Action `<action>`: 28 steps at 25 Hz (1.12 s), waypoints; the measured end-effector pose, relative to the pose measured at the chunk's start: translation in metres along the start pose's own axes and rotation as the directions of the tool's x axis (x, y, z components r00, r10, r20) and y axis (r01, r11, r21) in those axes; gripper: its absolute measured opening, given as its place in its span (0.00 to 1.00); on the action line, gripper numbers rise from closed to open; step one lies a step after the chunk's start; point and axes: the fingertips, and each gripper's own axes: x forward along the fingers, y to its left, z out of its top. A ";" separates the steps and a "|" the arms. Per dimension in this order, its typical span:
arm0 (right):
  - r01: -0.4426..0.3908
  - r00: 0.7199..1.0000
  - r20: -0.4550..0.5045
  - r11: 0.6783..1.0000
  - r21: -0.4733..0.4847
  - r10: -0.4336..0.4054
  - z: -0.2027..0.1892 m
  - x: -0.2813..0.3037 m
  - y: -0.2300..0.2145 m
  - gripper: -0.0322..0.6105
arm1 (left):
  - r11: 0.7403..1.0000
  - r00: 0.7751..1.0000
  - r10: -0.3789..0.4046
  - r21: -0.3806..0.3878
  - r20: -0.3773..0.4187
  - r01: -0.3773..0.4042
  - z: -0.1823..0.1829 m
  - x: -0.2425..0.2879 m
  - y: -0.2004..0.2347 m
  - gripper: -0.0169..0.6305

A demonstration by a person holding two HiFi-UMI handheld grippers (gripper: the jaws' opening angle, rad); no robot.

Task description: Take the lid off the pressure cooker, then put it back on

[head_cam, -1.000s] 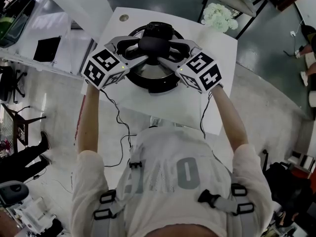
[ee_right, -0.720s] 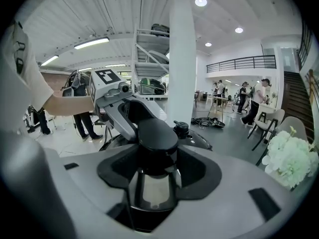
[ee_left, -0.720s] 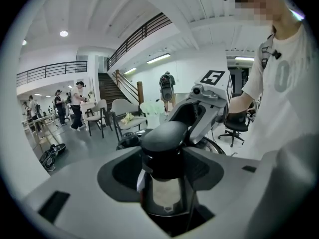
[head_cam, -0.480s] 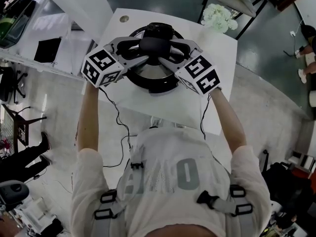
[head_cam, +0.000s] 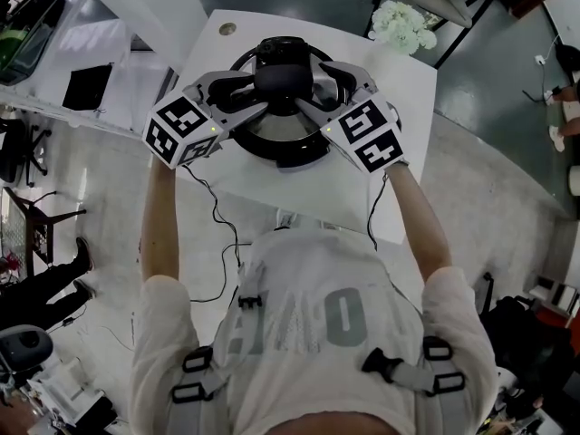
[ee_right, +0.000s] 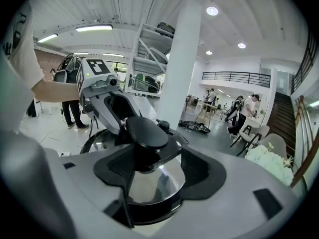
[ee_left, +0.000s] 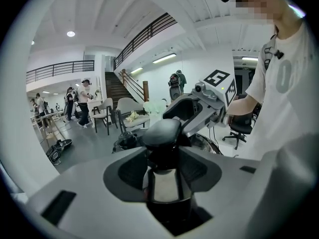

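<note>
**2 grippers on 1 knob, lid down**

Both grippers are in on the cooker (head_cam: 292, 159), which stands on the white table (head_cam: 299, 198) right in front of the person. The lid (head_cam: 270, 127) sits on the cooker, steel dome up. Its black knob (head_cam: 283, 78) is where everything meets. The left gripper (head_cam: 261, 91) comes at it from the left and the right gripper (head_cam: 313, 89) from the right. Each is tilted down towards it, nose to nose across the knob.

Left gripper view first. These jaws have just been closing, and they stand roughly half shut with the knob's neck between them. Both jaws are up against that neck, 1 on each side, so the left has hold of the knob.

Over to the right gripper view. These jaws have just been opening. The knob stands between them too, but there's a gap on 1 side, and the shiny lid shows through between the neck and the jaw. That one is wide and loose around the knob, with no hold on it.

A bunch of pale flowers (head_cam: 399, 25) sits off past the table's far right corner, well apart from the cooker.
</note>
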 end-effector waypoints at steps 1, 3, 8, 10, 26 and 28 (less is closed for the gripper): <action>0.004 1.000 -0.001 1.000 0.004 -0.004 -0.001 -0.001 -0.001 0.51 | 1.000 1.000 0.000 -0.001 -0.004 0.000 -0.001 -0.002 -0.002 0.33; 0.017 1.000 0.001 1.000 -0.005 -0.017 -0.001 -0.002 -0.005 0.51 | 0.998 0.998 -0.051 0.025 -0.022 0.052 -0.003 -0.003 -0.019 0.27; 0.024 1.000 0.000 0.999 -0.047 -0.024 -0.001 -0.003 -0.006 0.44 | 0.991 0.999 -0.029 0.132 -0.022 0.032 0.000 0.009 -0.059 0.08; -0.002 1.000 0.015 1.000 -0.022 0.002 -0.002 -0.001 -0.001 0.39 | 0.996 0.999 0.035 0.084 -0.026 -0.033 -0.005 0.004 -0.043 0.13; -0.001 1.000 0.010 1.000 -0.021 0.001 -0.005 -0.001 -0.012 0.48 | 0.991 1.000 -0.009 -0.133 0.010 0.010 0.020 0.027 -0.003 0.52; 0.018 1.000 0.009 1.000 -0.011 -0.018 -0.006 -0.001 -0.017 0.48 | 0.991 1.000 -0.020 -0.136 -0.016 0.017 0.018 0.021 -0.008 0.50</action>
